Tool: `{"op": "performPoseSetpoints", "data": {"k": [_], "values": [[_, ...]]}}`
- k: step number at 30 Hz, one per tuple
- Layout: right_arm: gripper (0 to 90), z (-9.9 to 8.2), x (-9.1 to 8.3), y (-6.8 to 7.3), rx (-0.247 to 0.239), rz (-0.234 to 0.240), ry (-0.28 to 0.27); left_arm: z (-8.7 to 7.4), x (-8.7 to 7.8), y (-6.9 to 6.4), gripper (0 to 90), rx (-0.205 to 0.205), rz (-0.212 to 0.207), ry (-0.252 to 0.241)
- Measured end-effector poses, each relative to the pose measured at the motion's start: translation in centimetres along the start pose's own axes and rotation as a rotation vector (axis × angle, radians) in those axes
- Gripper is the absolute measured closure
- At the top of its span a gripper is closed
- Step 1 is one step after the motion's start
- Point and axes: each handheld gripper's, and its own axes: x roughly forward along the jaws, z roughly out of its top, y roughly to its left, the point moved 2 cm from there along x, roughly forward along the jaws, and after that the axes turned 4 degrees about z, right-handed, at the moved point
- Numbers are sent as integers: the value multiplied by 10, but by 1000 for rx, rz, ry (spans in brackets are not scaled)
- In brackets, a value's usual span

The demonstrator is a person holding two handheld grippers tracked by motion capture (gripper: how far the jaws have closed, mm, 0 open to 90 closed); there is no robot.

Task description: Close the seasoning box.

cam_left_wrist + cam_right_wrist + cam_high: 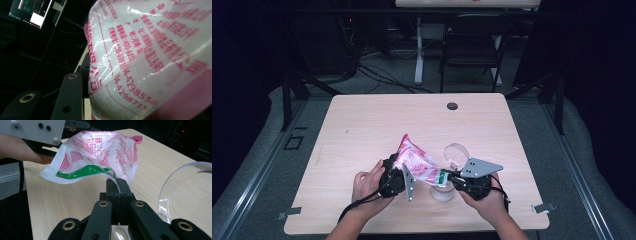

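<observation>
Above the near edge of the pale wooden table (362, 125), the left gripper (398, 178) is clasping a pink-and-white printed plastic bag (414, 162) around its body, while the right gripper (117, 182) is pinching the bag's green-striped corner between fully closed jaws. Beside them, a clear round plastic container (455, 152) is lying on the table.

Bag (100, 152): glossy crinkled plastic film, pink print. Counter (362, 125): pale matt wood grain. Cup (185, 192): clear smooth plastic. Gripper (117, 182) jaws: matt black.
</observation>
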Motion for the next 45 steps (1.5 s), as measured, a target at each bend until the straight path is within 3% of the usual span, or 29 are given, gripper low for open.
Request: {"op": "performPoseSetpoints", "data": {"k": [4,8,17,45], "values": [[900,-1,1,1,2,-1,-5,-2,0,-3,592,-9,16,-10],[900,-4,3,1,4,5,5,-4,-2,-3,592,32,30,1],[900,-5,4,1,13,1,0,-2,-3,-4,592,38,52,0],[900,-13,8,-5,36,-1,20,-1,-3,-5,594,55,59,6]]}}
